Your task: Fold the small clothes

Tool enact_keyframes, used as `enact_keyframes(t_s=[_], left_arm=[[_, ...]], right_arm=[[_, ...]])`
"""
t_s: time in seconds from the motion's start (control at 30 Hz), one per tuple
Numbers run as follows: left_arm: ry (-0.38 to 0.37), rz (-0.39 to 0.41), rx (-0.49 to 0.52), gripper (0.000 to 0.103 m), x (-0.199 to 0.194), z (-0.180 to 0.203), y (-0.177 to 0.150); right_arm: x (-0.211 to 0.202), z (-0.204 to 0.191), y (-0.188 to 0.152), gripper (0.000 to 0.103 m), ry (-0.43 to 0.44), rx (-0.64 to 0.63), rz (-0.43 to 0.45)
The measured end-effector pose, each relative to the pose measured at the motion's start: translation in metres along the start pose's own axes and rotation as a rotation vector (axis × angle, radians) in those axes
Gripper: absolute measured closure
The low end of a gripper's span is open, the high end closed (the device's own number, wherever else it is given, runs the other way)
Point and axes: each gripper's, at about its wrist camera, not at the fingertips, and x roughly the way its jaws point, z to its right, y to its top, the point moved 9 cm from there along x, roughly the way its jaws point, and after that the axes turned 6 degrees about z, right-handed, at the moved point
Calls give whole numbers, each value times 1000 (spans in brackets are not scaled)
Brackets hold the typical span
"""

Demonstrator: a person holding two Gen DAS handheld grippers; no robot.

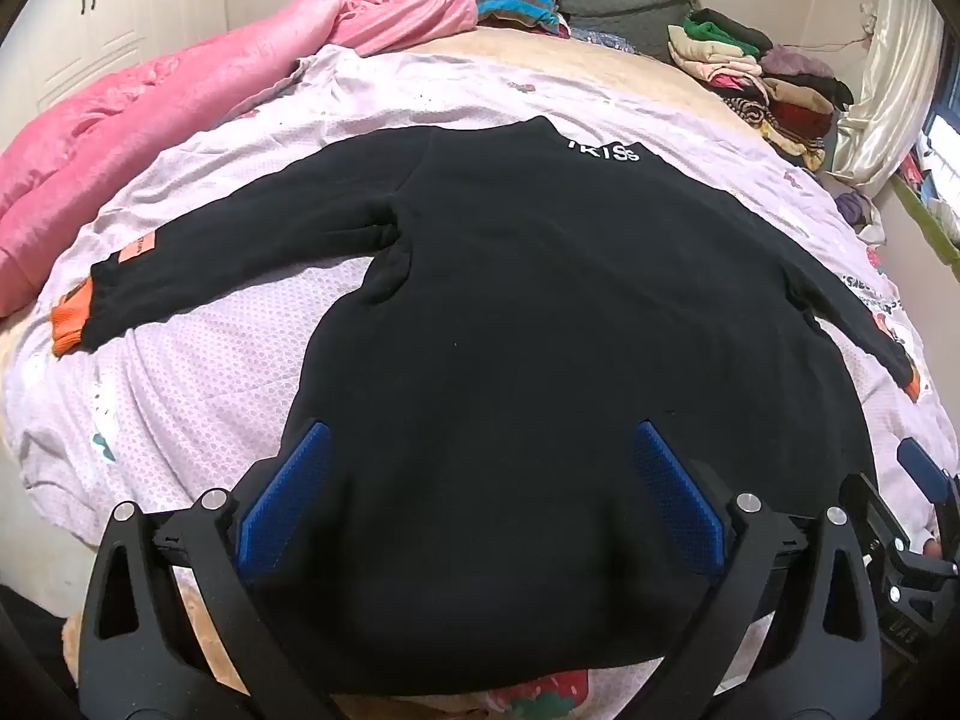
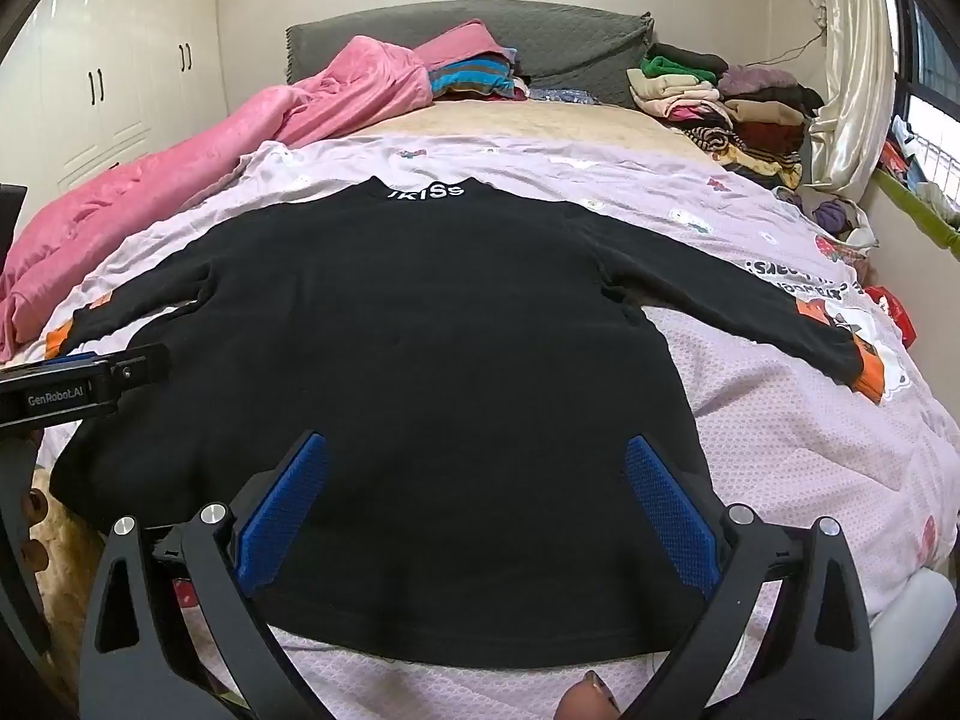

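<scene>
Black sweater [image 1: 540, 300] lies flat, unfolded. Our left gripper [image 1: 480, 480] and right gripper [image 2: 477, 486] hover spread, empty. Next we likely pinch a sleeve [image 1: 180, 282], frame left.

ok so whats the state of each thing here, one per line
black sweater: spread flat on the bed, sleeves out, unfolded
left gripper: open, empty
right gripper: open, empty
pink blanket: bunched up
clothes pile: folded, stacked
wardrobe doors: closed
</scene>
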Motion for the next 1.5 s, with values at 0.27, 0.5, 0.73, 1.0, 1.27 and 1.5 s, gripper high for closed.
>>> enact_keyframes(t_s=[0.27, 0.5, 0.73, 1.0, 1.27, 1.5], left_arm=[[-2, 2, -1, 9, -1, 0, -1], [0, 2, -3, 9, 0, -1, -1], [1, 4, -2, 9, -1, 0, -1], [-1, 2, -2, 9, -2, -1, -1], [1, 2, 2, 9, 0, -1, 0], [4, 2, 11, 9, 2, 1, 1]], right_arm=[[-2, -2, 0, 4, -3, -4, 2], [-2, -1, 0, 4, 1, -3, 1], [-3, -2, -1, 4, 2, -4, -2], [-2, -2, 0, 4, 3, -5, -3], [-1, -2, 0, 4, 4, -1, -4], [0, -1, 0, 4, 7, 0, -4]])
